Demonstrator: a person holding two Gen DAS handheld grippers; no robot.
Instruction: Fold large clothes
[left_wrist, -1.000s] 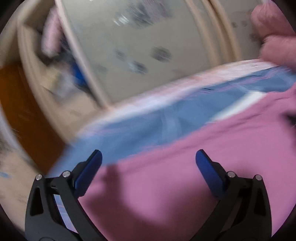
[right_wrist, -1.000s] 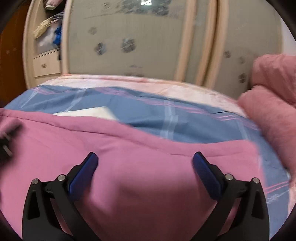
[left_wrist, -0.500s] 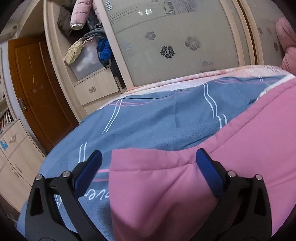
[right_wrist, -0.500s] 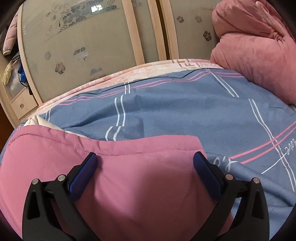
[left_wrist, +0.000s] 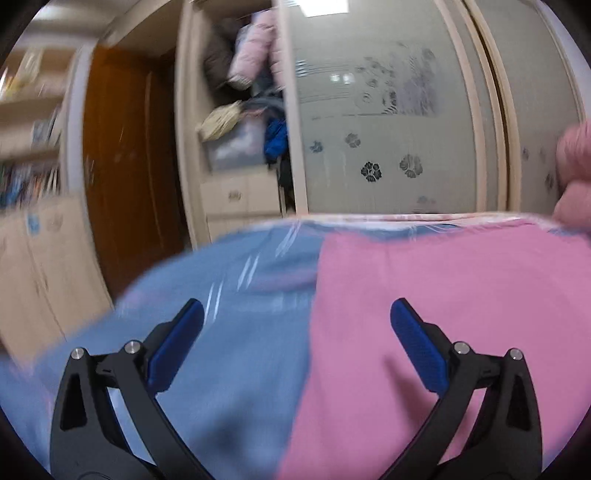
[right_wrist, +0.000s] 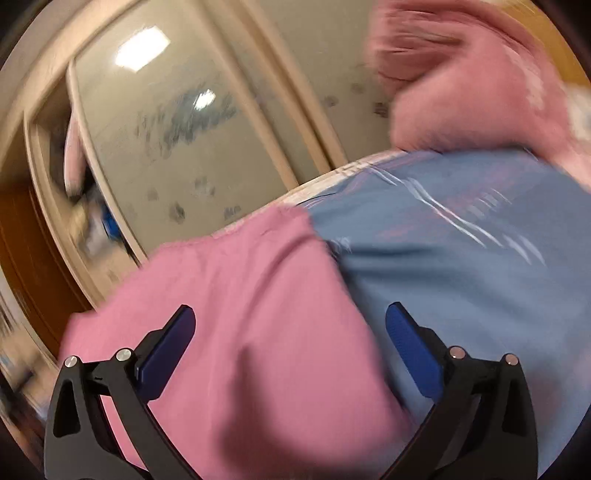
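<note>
Left hand-held gripper (left_wrist: 297, 325): held low over the bed, pointing toward the wardrobe, its blue pads spread wide with nothing between them.
Right hand-held gripper (right_wrist: 290, 332): rolled to one side so the room leans in its view, fingers likewise spread wide and empty.
Pink garment (left_wrist: 443, 332): lies on the blue striped bedsheet (left_wrist: 229, 332); its left edge runs up between the left gripper's fingers, and its right end lies under the right gripper's left finger.
Garment shape: looks like a flat folded layer, though motion blur in both views makes the seams and edges hard to read.
Change from half a second ago: the left view then showed a folded pink corner low between the fingers; now a long straight edge fills its right half. The right view was level then and is tilted now, with more bare sheet under its right finger.
Only in the left view: brown door (left_wrist: 122, 166), open wardrobe shelf (left_wrist: 240, 122) stuffed with clothes, drawers below.
Only in the right view: a large pink quilt (right_wrist: 480, 85) heaped at the far right of the bed, seen nearly whole.
</note>
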